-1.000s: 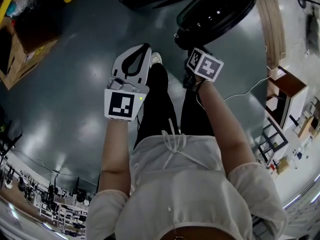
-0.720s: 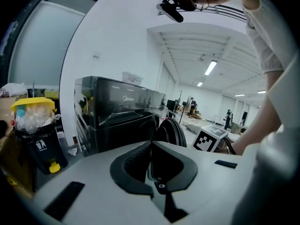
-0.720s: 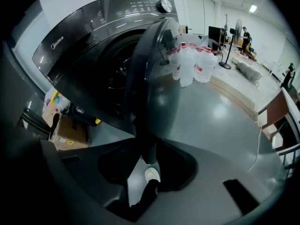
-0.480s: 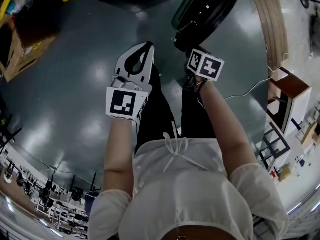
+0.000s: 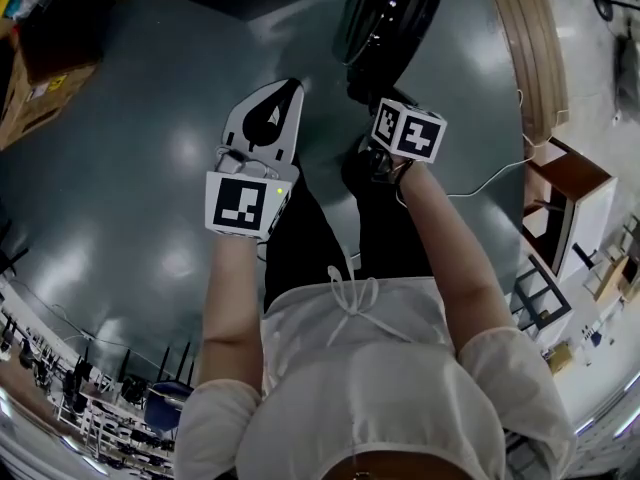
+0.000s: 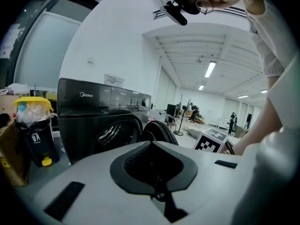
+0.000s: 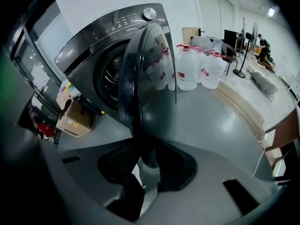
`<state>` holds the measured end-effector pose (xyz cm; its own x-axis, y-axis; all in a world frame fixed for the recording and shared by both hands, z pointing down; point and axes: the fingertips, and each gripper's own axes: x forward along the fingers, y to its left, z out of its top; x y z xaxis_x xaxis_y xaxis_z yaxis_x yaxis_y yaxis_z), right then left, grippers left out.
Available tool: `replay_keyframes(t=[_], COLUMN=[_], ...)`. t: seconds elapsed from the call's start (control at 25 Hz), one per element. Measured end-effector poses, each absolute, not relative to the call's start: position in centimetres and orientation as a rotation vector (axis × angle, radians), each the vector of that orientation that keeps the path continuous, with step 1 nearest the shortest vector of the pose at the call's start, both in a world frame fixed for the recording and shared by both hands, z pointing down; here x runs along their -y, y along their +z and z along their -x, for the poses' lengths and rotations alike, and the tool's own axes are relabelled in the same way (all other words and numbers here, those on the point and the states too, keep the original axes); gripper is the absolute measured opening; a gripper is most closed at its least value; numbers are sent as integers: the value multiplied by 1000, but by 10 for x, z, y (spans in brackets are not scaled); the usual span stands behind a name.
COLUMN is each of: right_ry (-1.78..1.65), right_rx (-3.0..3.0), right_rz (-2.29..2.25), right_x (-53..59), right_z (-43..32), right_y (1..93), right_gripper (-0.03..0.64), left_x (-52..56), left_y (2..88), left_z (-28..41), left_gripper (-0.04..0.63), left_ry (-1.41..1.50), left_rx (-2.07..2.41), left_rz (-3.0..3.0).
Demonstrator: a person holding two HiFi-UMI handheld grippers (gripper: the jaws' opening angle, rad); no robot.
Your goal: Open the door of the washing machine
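A dark grey front-loading washing machine [image 7: 101, 50] stands with its round door [image 7: 143, 74] swung out, seen edge-on in the right gripper view. My right gripper [image 7: 146, 149] is shut on the lower rim of that door. From the head view the door [image 5: 385, 18] is a dark disc at the top, with my right gripper's marker cube [image 5: 408, 131] just below it, hiding the jaws. My left gripper [image 5: 290, 90] hangs beside it over the floor, shut and empty. In the left gripper view, past my left gripper [image 6: 152, 146], I see the machine [image 6: 93, 116] and the open door [image 6: 158, 131].
A cardboard box [image 5: 45, 73] lies on the floor at the left and a yellow-lidded bin [image 6: 32, 125] stands next to the machine. Several water jugs [image 7: 194, 69] sit beyond the door. A wooden platform [image 5: 530, 58], a cabinet [image 5: 570, 193] and a floor cable [image 5: 490, 180] lie to the right.
The door has swung further out and now shows more edge-on at the top of the head view. The right gripper stays on its rim; both hands have drawn back with it.
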<state>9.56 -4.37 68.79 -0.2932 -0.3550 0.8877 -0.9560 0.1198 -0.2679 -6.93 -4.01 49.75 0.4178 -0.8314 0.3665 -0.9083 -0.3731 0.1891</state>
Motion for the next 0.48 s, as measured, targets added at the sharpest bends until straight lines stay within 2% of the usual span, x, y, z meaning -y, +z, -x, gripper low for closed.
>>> replay_keyframes(t=[0.48], right_ry=[1019], right_rx=[1798], right_rz=[-1238], right_x=[55], right_z=[-218], right_y=[686], right_gripper=[100], left_x=[26], left_y=[504], left_z=[-46], left_gripper=[21], left_ry=[390], left_rx=[1457], left_rz=[-2317])
